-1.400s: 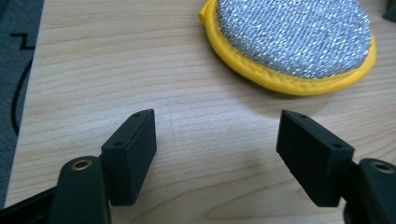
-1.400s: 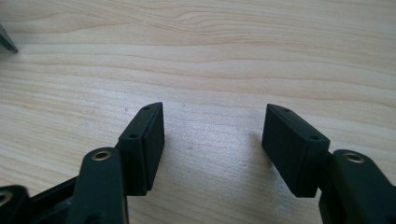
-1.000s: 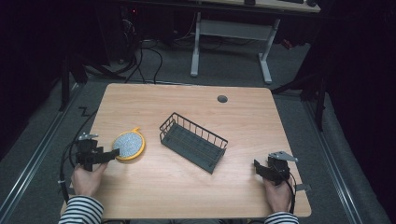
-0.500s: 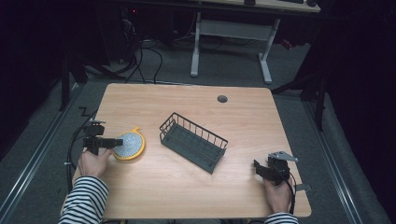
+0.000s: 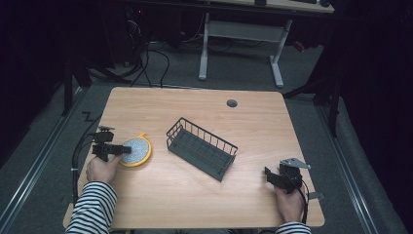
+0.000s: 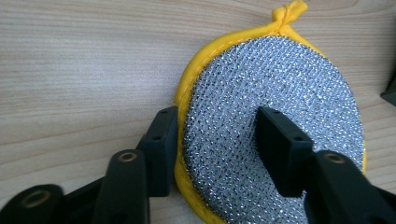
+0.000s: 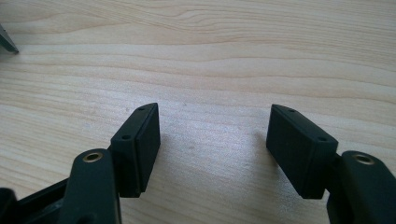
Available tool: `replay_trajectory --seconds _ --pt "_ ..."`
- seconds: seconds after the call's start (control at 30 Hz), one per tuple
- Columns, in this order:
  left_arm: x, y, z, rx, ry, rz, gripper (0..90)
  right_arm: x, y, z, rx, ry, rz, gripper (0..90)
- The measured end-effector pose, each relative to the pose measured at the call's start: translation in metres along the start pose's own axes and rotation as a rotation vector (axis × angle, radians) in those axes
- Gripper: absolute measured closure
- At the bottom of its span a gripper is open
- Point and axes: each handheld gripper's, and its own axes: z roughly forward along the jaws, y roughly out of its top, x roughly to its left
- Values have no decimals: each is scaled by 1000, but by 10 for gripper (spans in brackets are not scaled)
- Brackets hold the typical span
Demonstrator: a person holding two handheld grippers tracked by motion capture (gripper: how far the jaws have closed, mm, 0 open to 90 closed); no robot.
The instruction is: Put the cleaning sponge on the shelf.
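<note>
Our left gripper (image 6: 217, 140) has just been closing over the scrubber's (image 6: 271, 140) near edge, one jaw outside the yellow rim, one on the mesh; the basket (image 5: 201, 147) lies to its right. Our right gripper (image 7: 212, 149) gapes empty.

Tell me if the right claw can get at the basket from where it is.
Probably yes. The right claw sits open near the table's front right corner, and bare wood lies between it and the basket. Nothing blocks that path; the left claw is busy at the scrubber.
</note>
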Motion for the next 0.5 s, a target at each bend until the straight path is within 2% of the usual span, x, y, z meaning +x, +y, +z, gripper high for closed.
replay_trajectory --seconds 0.03,0.07,0.17,0.27,0.5 --pt "-1 0 0 -1 4 9 541 0 0 0 0 0 0 352" --pt "-2 -1 0 -10 7 23 596 0 0 0 0 0 0 351" --pt "-3 -1 -2 -20 3 41 679 0 0 0 0 0 1 351" --pt "-1 0 -3 -29 -12 35 750 0 0 0 -1 0 -1 350" --pt "2 0 -7 -45 -60 33 794 0 0 0 -2 3 -1 345"
